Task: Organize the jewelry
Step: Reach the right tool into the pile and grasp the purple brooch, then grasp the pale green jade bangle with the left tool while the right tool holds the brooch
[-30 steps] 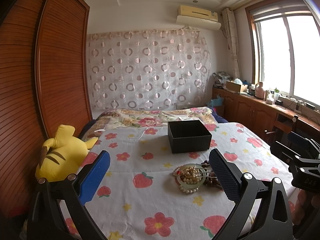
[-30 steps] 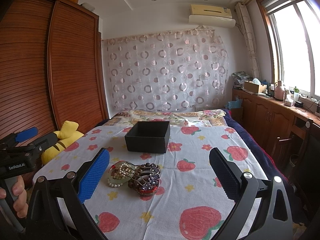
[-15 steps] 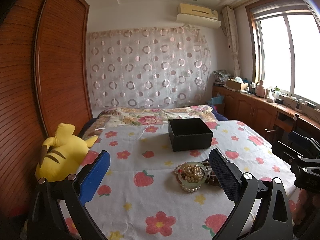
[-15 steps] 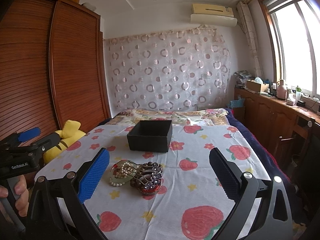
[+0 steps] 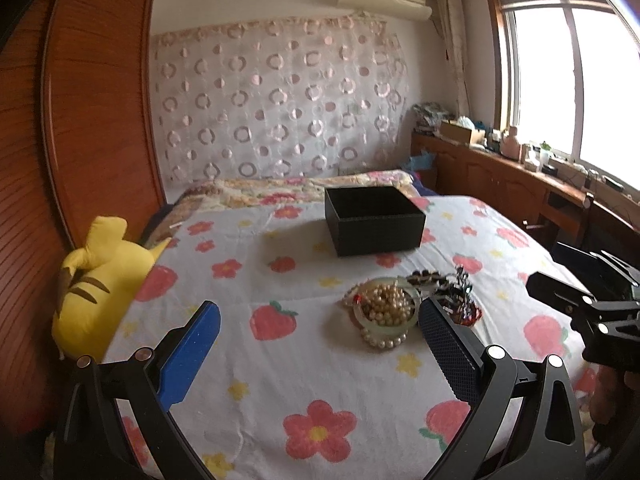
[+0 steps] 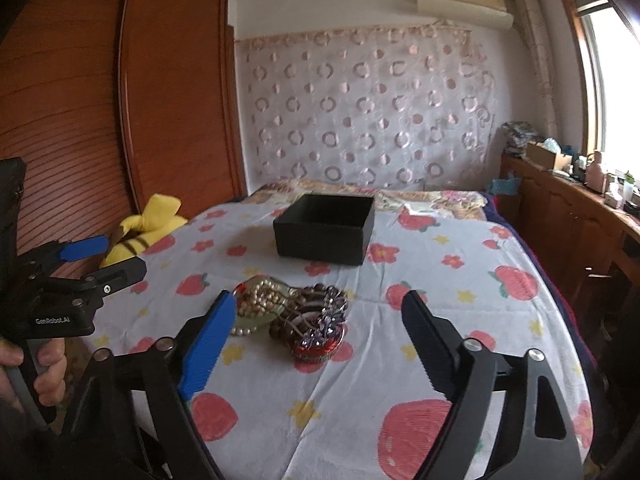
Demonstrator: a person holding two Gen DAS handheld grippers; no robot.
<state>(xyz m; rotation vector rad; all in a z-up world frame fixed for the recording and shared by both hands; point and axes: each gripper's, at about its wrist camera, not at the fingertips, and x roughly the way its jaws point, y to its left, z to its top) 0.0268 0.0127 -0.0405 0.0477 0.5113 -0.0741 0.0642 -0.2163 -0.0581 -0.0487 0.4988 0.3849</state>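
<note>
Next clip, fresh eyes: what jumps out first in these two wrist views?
A heap of jewelry, pearl beads and dark bangles, sits mid-bed on the strawberry-print sheet. Behind it stands an open black box, apparently empty. A yellow plush toy lies at the bed's left edge by the wooden wardrobe. The right gripper frames the heap, jaws closing, touching nothing; the left gripper is open.

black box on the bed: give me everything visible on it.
The black box is square, open-topped and lidless, with matte, finely textured walls, possibly covered card. It sits upright and flat on the floral bedsheet, beyond the jewelry pile and apart from it. What shows of its inside looks dark and empty; the floor is hidden. Nothing touches it except the sheet.
</note>
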